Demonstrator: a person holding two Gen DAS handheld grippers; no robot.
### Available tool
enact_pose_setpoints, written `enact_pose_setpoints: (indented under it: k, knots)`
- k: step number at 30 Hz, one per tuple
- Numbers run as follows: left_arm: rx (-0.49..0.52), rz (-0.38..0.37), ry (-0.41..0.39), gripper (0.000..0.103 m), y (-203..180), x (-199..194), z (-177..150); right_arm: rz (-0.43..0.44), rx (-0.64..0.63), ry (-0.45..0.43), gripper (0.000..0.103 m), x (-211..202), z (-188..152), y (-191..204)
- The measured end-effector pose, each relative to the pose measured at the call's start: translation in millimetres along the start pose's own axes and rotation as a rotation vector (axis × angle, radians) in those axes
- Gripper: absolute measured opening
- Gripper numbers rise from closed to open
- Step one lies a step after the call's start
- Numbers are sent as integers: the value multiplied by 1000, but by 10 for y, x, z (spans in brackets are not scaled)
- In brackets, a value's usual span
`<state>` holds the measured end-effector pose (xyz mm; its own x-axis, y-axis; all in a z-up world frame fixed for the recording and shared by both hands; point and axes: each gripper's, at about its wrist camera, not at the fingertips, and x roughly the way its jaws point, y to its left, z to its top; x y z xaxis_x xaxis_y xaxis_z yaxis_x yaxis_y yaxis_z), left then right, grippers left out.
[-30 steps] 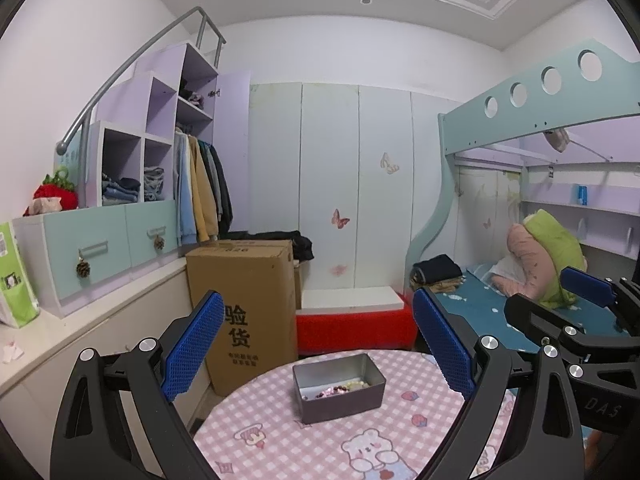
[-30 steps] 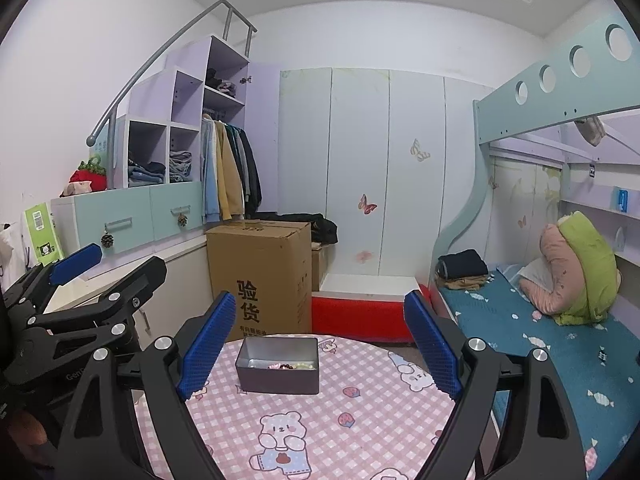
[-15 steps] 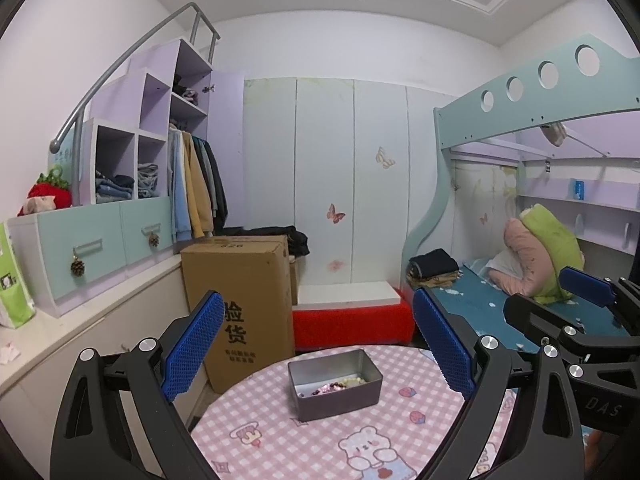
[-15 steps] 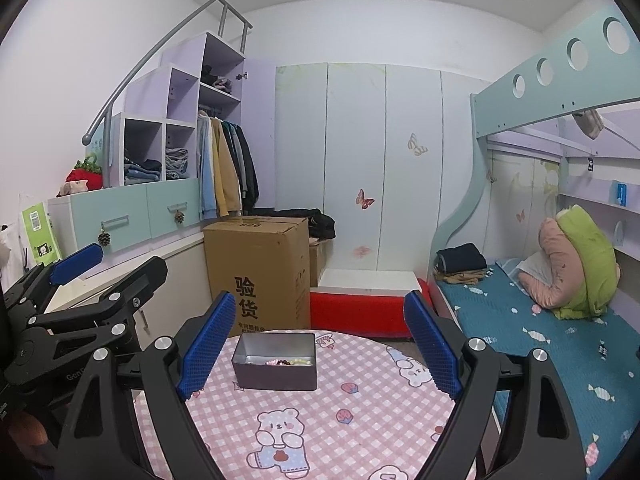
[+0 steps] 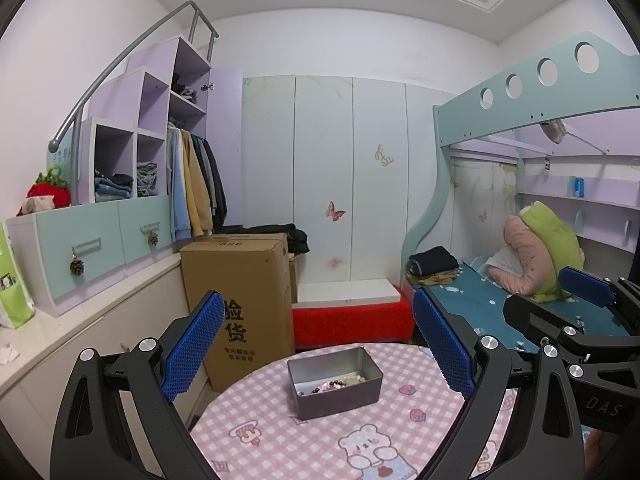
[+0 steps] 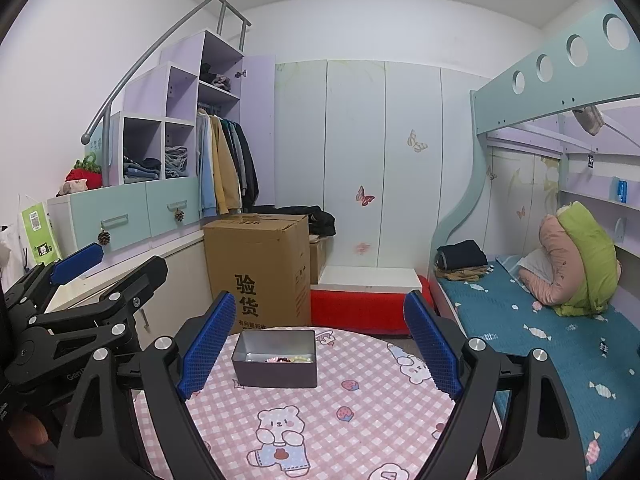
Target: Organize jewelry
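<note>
My view has tipped up slightly. Both my left gripper (image 5: 316, 350) and right gripper (image 6: 318, 344) gape empty; beads (image 6: 288, 359) lie inside the tin (image 6: 275, 374), nothing loose outside.

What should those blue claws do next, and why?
Probably lower the right gripper toward the tin. Both it and the left gripper are open and empty above the table, and the beads lie inside the tin.

Bright, even ceiling light, sharp focus, strong fisheye bending at edges.
</note>
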<state>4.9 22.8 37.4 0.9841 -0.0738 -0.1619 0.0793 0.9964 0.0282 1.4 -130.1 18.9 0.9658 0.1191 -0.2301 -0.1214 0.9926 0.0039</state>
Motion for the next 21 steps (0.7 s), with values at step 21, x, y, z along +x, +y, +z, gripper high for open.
enact_pose_setpoints:
  k: [21]
  knots:
    - [1, -4, 7, 92, 18, 47, -31, 1, 5, 5, 84, 12, -11, -3]
